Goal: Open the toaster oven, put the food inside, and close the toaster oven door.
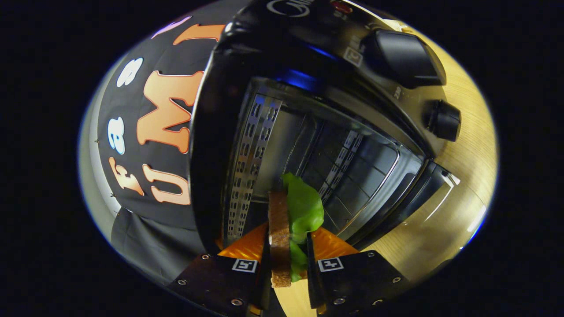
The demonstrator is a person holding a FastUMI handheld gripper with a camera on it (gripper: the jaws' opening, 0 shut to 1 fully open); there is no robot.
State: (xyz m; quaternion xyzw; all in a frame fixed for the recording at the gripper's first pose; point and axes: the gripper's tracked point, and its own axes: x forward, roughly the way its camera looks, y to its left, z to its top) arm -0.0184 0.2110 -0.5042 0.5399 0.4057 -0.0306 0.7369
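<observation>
- The gripper (287, 257) had its two fingers (264, 264) closed narrowly on a sandwich (286, 229), one pressing on each side of it.
- The sandwich stood on edge between the fingers: a slice of brown bread (279, 233) on one side, and a green lettuce leaf (304, 207) sticking out above and past the fingertips.
- The toaster oven (308, 110) was just ahead of the fingers, seen at a tilt, its black body taking up most of the view.
- Its door (423, 198) hung open, swung down towards the wooden surface (462, 132), glass pane and frame lying low beside the mouth of the cavity.
- The cavity (317, 158) was open to view, with shiny metal walls, a perforated side panel (249, 167) and a wire rack (357, 176) inside.
- The top of the lettuce leaf lay in front of the cavity opening; whether the sandwich had crossed the threshold could not be told.
- Two black knobs (403, 57) sat on the control panel beside the cavity, the larger one above the smaller one (443, 119).
- The light wooden surface showed beyond the oven and under the fingers.
</observation>
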